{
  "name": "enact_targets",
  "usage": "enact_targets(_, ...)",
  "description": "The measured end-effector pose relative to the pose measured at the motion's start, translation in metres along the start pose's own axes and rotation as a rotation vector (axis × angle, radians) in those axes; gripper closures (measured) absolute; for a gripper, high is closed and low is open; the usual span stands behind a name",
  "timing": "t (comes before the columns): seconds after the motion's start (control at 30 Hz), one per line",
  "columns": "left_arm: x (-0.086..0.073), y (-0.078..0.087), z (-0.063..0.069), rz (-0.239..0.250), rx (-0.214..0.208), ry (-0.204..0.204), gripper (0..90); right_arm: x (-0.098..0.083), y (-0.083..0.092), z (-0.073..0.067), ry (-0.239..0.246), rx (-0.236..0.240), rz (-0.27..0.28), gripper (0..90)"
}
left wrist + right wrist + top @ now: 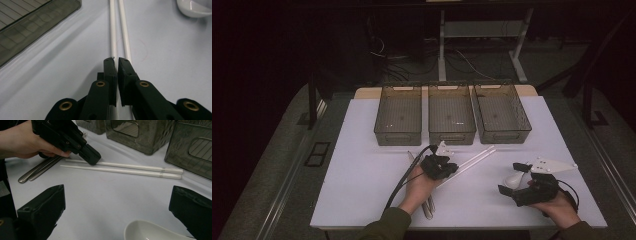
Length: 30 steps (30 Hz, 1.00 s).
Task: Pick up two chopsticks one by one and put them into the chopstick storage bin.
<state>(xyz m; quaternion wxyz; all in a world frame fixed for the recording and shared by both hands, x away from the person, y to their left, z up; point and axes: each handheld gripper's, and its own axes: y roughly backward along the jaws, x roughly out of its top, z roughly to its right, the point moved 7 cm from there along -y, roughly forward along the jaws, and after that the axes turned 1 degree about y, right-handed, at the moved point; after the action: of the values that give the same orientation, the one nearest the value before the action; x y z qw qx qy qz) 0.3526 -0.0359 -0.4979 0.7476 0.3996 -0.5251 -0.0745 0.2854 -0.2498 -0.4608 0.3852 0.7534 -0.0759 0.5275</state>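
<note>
Left gripper (pixel 116 60) closed on one white chopstick (pixel 112 30).

Three smoky translucent plastic bins (pixel 452 120) stand side by side at the far edge of the white counter (pixel 362 170). Nearer lie two white chopsticks (pixel 472 161) side by side, two metal utensil handles (pixel 37 170), and a white ceramic spoon (pixel 515 180).

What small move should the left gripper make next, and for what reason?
Probably lift slightly. The left gripper has its jaws nearly shut at the near end of the two white chopsticks, seemingly on one of them, and they lie flat on the table. The three bins behind look empty, so one is a likely goal.
</note>
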Motion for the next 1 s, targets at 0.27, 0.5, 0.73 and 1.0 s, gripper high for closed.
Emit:
enact_targets(0.27,0.008,0.012,0.0,0.058,-0.019,0.018,85.3,0.001,0.002,0.0,-0.003,-0.001,0.008,0.7)
enact_targets(0.5,0.015,0.023,-0.001,0.11,-0.035,0.037,85.3,0.001,0.002,0.001,-0.007,-0.004,0.01,0.7)
enact_targets(0.73,0.021,0.035,0.0,0.149,-0.047,0.035,85.4,0.001,0.004,0.001,-0.016,-0.004,0.012,0.7)
enact_targets(1.0,0.026,0.052,-0.001,0.195,-0.059,0.036,85.4,0.001,0.005,0.001,-0.016,-0.006,0.012,0.7)
